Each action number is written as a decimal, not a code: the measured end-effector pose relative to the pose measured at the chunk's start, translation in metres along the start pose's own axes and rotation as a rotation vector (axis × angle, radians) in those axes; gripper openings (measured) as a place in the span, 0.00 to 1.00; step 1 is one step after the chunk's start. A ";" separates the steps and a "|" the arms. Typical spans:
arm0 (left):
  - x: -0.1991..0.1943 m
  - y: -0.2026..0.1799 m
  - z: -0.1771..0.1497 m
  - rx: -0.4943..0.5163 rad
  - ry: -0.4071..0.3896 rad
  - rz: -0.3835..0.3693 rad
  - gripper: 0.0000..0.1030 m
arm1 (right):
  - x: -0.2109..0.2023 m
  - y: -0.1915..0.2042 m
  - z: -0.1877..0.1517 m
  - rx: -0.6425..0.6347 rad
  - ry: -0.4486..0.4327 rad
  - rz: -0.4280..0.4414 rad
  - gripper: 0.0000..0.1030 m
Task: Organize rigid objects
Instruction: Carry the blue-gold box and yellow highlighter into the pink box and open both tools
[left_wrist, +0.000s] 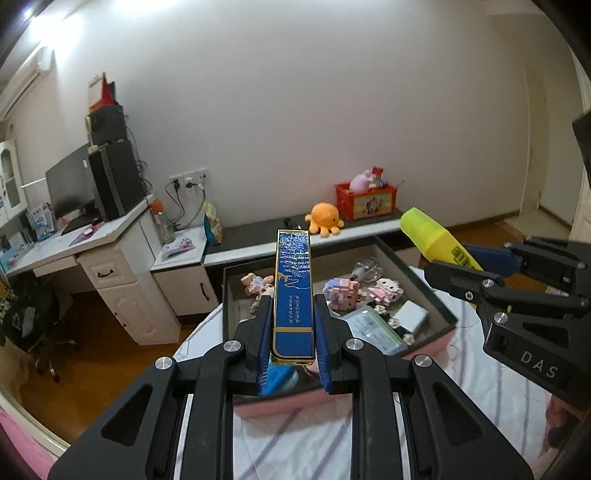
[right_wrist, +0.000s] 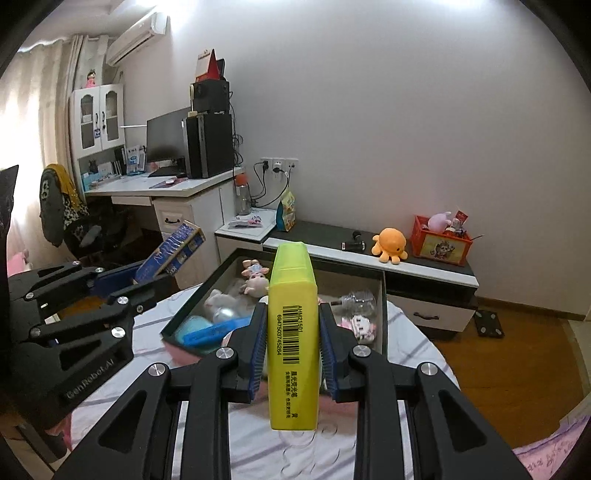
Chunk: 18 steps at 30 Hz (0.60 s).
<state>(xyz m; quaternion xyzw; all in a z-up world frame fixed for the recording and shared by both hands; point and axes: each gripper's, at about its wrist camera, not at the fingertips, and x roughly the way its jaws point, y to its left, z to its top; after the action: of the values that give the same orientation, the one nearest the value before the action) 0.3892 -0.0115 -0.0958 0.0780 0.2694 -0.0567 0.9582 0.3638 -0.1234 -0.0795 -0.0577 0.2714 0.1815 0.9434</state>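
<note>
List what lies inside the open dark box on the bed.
The box holds plush dolls, blocky pink figures, a white case, a green packet and a light-blue item. The held blue bar and highlighter hide the middle.

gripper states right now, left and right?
Left gripper: closed on the blue box.
Right gripper: closed on the yellow highlighter.
</note>
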 end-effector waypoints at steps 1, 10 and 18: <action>0.011 0.001 0.004 0.002 0.020 -0.010 0.20 | 0.010 -0.004 0.003 0.000 0.013 -0.001 0.26; 0.118 0.005 0.014 0.033 0.238 -0.058 0.20 | 0.097 -0.038 0.018 0.023 0.162 -0.007 0.26; 0.190 0.007 0.013 0.077 0.396 -0.041 0.20 | 0.174 -0.059 0.012 0.003 0.353 -0.077 0.26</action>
<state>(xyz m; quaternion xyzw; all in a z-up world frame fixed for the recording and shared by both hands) 0.5577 -0.0199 -0.1838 0.1189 0.4519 -0.0702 0.8813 0.5287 -0.1210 -0.1615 -0.0974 0.4306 0.1321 0.8875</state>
